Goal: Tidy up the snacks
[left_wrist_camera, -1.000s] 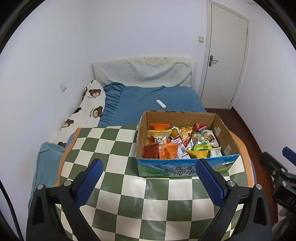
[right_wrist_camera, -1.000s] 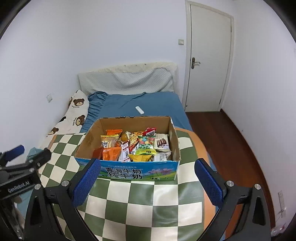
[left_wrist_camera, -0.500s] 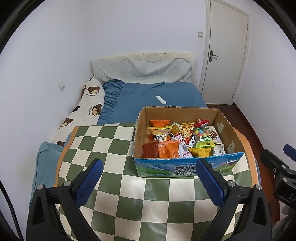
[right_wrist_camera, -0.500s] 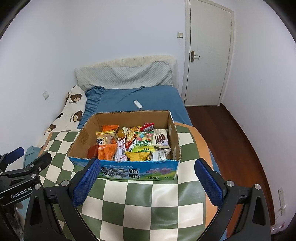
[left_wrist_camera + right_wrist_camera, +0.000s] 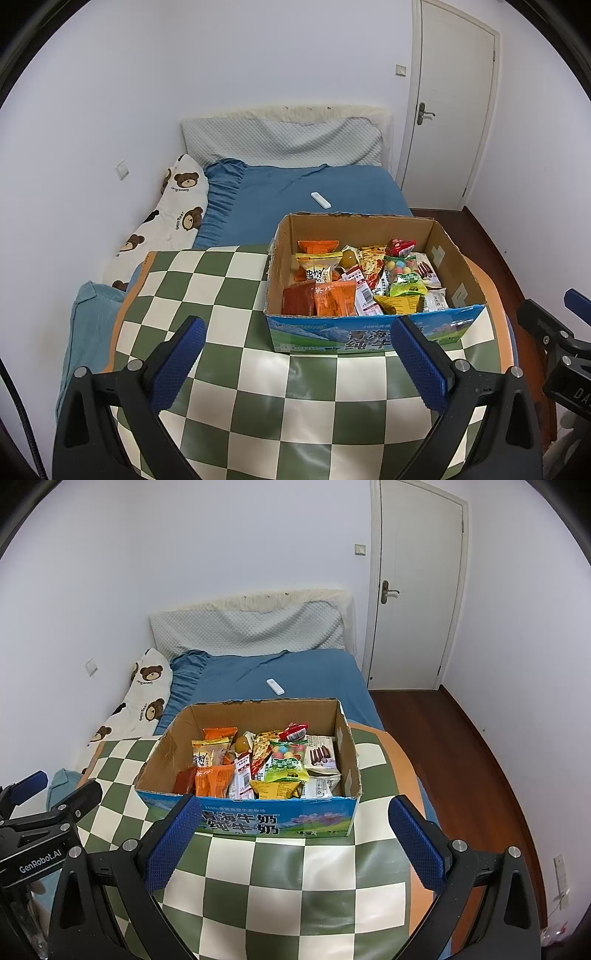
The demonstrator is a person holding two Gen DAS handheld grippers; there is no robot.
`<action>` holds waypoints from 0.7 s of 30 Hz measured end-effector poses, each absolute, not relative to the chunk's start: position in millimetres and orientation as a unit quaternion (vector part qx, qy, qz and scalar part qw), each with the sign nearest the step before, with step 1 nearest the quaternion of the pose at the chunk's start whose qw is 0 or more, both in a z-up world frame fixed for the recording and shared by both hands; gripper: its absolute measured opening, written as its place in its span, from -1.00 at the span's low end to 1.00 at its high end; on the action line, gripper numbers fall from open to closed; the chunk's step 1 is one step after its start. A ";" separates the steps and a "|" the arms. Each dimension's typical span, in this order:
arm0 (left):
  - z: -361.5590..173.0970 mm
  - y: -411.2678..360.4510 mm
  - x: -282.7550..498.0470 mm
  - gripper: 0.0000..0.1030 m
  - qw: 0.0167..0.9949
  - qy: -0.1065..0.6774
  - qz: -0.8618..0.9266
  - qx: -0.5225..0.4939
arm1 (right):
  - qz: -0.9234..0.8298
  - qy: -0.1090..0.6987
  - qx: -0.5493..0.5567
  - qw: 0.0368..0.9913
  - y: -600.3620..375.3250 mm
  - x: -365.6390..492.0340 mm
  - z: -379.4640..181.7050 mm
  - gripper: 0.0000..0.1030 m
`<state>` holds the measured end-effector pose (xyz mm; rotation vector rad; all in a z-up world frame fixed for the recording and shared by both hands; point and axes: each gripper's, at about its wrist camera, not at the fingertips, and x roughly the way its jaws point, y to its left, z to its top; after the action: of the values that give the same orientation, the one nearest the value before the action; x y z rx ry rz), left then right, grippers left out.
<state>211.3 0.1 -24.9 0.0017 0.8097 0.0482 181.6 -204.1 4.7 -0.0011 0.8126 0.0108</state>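
On checkered table (image 5: pixel 229 387): open box (image 5: pixel 369 332) crammed with snacks (image 5: pixel 258 768). Left gripper (image 5: pixel 299 358) spread wide, empty, short of box. Right gripper (image 5: pixel 291 838) likewise. Packets likely light, crinkly, slippery, crushable; pinch by sealed edge, top layer first.

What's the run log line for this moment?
left gripper: open, empty | right gripper: open, empty | snack box: full, on checkered table, untouched

A home bedroom — a bed (image 5: pixel 306 192) with blue sheet, bear-print pillow (image 5: pixel 173 210), white door (image 5: pixel 448 110).
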 end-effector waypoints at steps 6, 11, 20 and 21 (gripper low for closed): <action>-21.2 -1.4 210.0 0.99 0.920 0.390 0.023 0.002 | 0.005 0.395 0.000 0.919 -203.8 181.1 5.6 1.00; -17.2 -4.1 208.1 0.99 0.922 0.387 0.019 0.003 | 0.006 0.392 0.000 0.920 -204.3 181.0 9.2 1.00; -12.5 -7.4 207.1 0.99 0.923 0.385 0.015 0.001 | 0.007 0.388 0.000 0.921 -206.5 180.8 13.9 1.00; -11.4 -6.9 206.7 0.99 0.923 0.385 0.015 0.000 | 0.006 0.389 0.001 0.921 -206.7 180.5 14.5 1.00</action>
<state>206.7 -6.9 -11.4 -0.0008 0.7901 0.0300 180.5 -206.7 14.5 0.0016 0.7982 0.0132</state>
